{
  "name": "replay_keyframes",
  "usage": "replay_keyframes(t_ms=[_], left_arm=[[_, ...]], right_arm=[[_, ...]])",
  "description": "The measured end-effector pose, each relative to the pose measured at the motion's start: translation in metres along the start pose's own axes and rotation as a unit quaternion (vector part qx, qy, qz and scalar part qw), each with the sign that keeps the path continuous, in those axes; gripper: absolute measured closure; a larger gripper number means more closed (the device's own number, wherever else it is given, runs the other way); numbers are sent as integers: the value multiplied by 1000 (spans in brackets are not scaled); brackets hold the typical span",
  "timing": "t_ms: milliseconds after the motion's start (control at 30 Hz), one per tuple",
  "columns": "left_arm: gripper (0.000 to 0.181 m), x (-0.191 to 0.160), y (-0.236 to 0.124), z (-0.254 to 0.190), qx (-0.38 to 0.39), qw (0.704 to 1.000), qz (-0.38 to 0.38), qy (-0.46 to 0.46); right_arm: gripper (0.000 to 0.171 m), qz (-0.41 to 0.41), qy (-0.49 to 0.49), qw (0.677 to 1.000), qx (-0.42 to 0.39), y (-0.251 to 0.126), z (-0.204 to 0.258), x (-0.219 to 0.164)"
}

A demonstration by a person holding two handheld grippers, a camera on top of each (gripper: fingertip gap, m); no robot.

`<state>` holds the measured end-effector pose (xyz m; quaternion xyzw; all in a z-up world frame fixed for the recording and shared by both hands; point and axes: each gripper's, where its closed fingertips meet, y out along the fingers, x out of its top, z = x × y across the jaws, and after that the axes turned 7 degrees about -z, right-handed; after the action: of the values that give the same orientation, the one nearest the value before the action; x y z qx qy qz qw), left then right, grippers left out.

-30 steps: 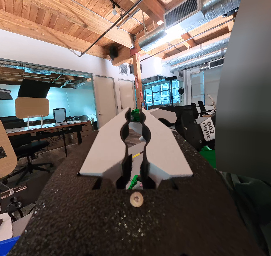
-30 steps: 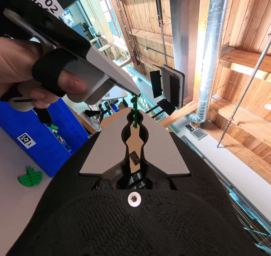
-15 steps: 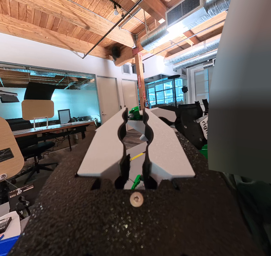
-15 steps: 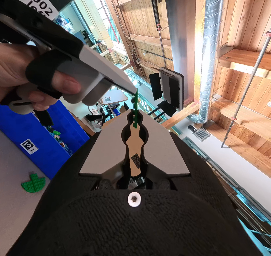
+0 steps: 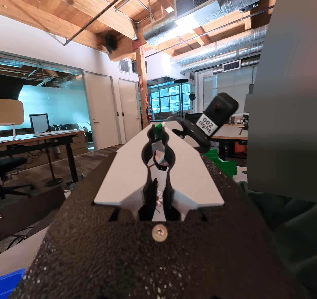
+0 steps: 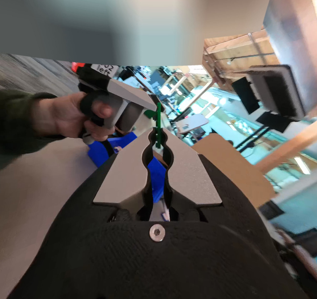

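My left gripper (image 5: 158,128) is shut on a small green brick piece (image 5: 158,134) at its fingertips. My right gripper (image 6: 158,130) is shut on a thin green plate (image 6: 159,117), seen edge-on and standing up out of the fingertips. In the right wrist view a hand (image 6: 68,117) holds the left gripper (image 6: 153,110), whose green piece (image 6: 149,114) touches the plate's left face. In the left wrist view the right gripper (image 5: 190,133) comes in from the right and meets my fingertips. Both are held up in the air.
A blue bin (image 6: 127,146) stands on the grey table (image 6: 42,179) below the grippers, and its corner shows in the left wrist view (image 5: 10,280). A green bin (image 5: 221,164) sits at the right. A dark green sleeve (image 5: 283,222) is close by. My left and right fingertips are right by each other.
Both grippers stay shut on their green pieces, pressed together. The right wrist view has swung down from the ceiling towards the table. The right gripper's camera has risen into the left view.
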<state>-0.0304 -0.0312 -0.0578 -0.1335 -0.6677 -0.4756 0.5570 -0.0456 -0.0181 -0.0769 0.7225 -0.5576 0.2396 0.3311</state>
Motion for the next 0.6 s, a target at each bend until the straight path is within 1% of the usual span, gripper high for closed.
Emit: replay_keyframes(t_ms=[100,333,400,467,533,600], left_arm=[[176,-2,-2,4,-5,1000,-2,-23],[175,-30,-7,44,57,997,17,-55],[173,-40,-8,50,69,996,27,-56],[170,-57,-10,57,83,993,51,-61],[170,-85,-12,60,85,989,100,-70],[171,-119,-16,48,53,981,158,-99]], right_arm=[[169,-12,67,997,20,1,0,-6],[168,61,63,996,-14,2,-15,-52],[169,90,45,993,-57,-10,-32,-61],[168,111,28,989,-94,-28,-50,-64],[168,111,21,985,-129,-46,-66,-60],[168,102,19,982,-159,-63,-79,-52]])
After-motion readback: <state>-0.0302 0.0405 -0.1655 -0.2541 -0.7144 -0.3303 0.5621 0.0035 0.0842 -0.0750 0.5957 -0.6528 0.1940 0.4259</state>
